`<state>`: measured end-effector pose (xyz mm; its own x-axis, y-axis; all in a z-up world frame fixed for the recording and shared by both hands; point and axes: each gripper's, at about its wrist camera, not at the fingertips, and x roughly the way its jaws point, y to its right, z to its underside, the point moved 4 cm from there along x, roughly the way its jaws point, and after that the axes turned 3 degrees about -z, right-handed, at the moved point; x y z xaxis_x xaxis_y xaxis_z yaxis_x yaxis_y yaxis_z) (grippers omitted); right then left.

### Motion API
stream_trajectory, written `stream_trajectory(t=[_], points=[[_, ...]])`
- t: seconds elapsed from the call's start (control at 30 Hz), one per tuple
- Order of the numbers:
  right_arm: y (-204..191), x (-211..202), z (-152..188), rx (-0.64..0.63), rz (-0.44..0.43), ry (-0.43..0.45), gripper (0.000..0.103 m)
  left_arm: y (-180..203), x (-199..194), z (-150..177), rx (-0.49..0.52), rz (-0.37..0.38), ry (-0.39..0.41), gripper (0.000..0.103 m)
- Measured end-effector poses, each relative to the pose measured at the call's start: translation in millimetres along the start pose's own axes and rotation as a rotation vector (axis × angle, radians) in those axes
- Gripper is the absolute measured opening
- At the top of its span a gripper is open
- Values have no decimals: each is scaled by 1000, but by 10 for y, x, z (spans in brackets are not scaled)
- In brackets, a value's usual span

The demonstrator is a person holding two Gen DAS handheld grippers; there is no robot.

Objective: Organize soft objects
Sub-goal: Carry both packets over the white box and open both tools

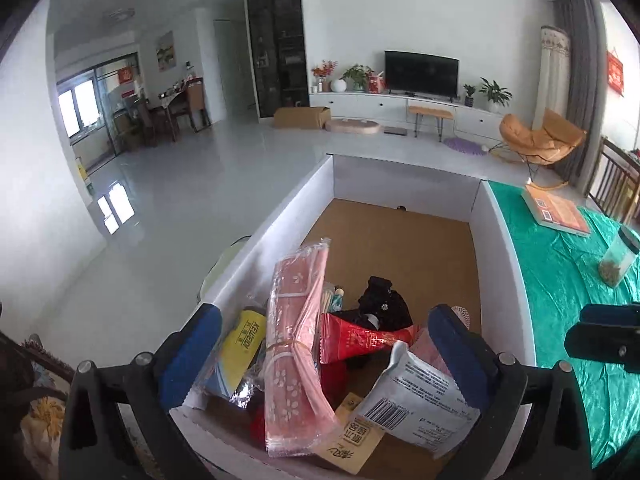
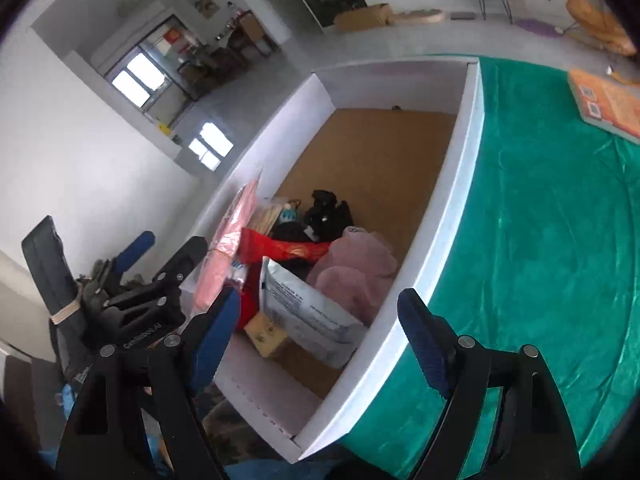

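A white open box (image 1: 502,240) with a brown floor stands at the left end of the green-covered table. Piled in its near end are a pink flowered packet (image 1: 294,352), a red packet (image 1: 360,338), a white barcoded pouch (image 1: 420,396), a yellow-labelled packet (image 1: 246,346), a black soft item (image 1: 384,300) and a pink soft bundle (image 2: 356,272). My left gripper (image 1: 324,354) hangs open over this pile with its pads touching nothing. My right gripper (image 2: 320,340) is open above the box's near right wall (image 2: 400,336). The left gripper (image 2: 160,252) also shows in the right wrist view.
A green cloth (image 2: 540,220) covers the table right of the box. On it lie an orange book (image 1: 556,210) and a clear jar with a dark lid (image 1: 618,260). Pale floor (image 1: 180,208) stretches beyond the box; wooden chairs (image 1: 616,184) stand at the far right.
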<state>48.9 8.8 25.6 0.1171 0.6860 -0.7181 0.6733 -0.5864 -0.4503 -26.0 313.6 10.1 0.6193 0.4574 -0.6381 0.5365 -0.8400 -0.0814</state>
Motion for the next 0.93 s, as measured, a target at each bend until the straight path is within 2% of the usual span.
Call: stream_trajectory(t=[0.07,0.17,0.3,0.67,0.93], points=[[-59,-97,38,-59,59,22,83,8,-40,33,-12,-58,-7,102],[-142,-170,101,-132,143,40,83,101,-81,86,70,-137,-28,102],[-259,-171,158,-213,205,38,83,188,-187,142,98,-142,-10,102],[-268,-145,212,-249,230,31,83,241,-278,134,109,-152,7,102],[-279,-106,273,-251,219,23,83,187,-336,157,73,-150,24,102]])
